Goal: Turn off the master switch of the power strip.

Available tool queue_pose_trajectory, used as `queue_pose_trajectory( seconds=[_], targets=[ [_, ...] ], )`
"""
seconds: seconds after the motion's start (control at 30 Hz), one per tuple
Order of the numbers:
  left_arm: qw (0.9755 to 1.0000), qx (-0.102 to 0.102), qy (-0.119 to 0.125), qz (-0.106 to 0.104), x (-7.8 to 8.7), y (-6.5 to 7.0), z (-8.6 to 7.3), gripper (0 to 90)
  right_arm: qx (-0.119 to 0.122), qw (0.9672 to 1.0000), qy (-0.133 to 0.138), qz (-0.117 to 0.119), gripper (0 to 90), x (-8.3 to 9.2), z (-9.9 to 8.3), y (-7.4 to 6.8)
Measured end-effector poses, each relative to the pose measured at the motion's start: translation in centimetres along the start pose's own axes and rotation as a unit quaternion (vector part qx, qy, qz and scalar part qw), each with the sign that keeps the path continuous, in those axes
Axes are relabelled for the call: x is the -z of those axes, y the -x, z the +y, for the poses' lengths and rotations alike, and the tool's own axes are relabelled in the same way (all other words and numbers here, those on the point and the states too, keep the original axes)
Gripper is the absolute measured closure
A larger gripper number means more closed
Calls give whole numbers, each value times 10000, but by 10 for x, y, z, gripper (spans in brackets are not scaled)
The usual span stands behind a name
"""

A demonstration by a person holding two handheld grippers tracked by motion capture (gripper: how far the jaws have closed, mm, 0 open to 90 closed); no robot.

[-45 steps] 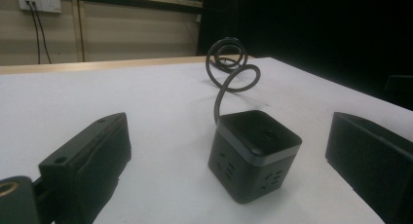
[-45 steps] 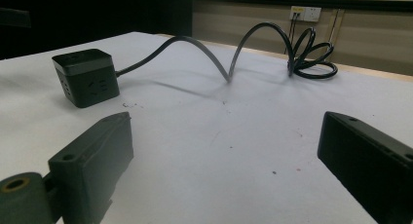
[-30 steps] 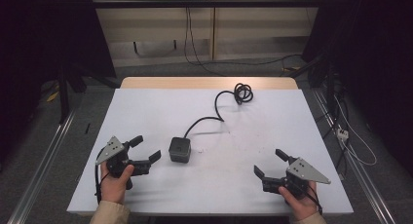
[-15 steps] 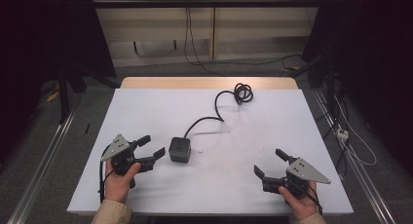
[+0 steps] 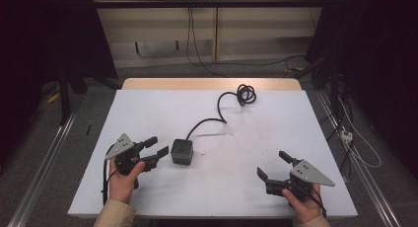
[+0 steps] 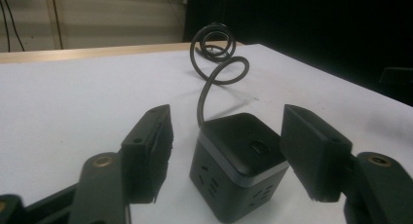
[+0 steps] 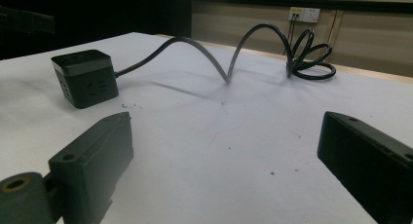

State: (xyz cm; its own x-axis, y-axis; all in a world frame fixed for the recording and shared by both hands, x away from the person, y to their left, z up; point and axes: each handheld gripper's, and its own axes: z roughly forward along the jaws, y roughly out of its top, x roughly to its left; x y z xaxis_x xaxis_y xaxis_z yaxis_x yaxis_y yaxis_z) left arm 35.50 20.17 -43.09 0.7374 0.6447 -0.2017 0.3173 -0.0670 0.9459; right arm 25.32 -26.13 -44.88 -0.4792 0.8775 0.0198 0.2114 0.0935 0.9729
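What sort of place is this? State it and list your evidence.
Probably a lab or data-recording workspace, not a home: a bare white table in a dark enclosure, loose wiring on the floor behind, and a person holding two instrumented grippers, left gripper and right gripper.

My jaws are matt black plastic, and the left gripper (image 5: 156,151) carries a dull grey metal-looking plate. The socket cube (image 6: 237,165) looks like smooth matt black plastic, its cable (image 7: 204,47) rubbery with a slight sheen. The table (image 5: 276,123) has a smooth, matt white top with a pale wood edge.

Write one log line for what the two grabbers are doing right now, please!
left gripper: open, jaws either side of black power cube, not touching | right gripper: open, holding nothing | cord: coiled at far edge
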Motion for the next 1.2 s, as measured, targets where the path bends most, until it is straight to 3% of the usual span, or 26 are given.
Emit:
queue_pose_trajectory(
  seconds=[0.53,1.2],
  targets=[
    [9996,-38,-232,-172,-12,1,2,564,-5,10000,6,-7,55,0,0,0],
    [9986,-76,-407,-314,-24,3,3,716,5,10000,6,1,55,0,0,1]
  ],
)
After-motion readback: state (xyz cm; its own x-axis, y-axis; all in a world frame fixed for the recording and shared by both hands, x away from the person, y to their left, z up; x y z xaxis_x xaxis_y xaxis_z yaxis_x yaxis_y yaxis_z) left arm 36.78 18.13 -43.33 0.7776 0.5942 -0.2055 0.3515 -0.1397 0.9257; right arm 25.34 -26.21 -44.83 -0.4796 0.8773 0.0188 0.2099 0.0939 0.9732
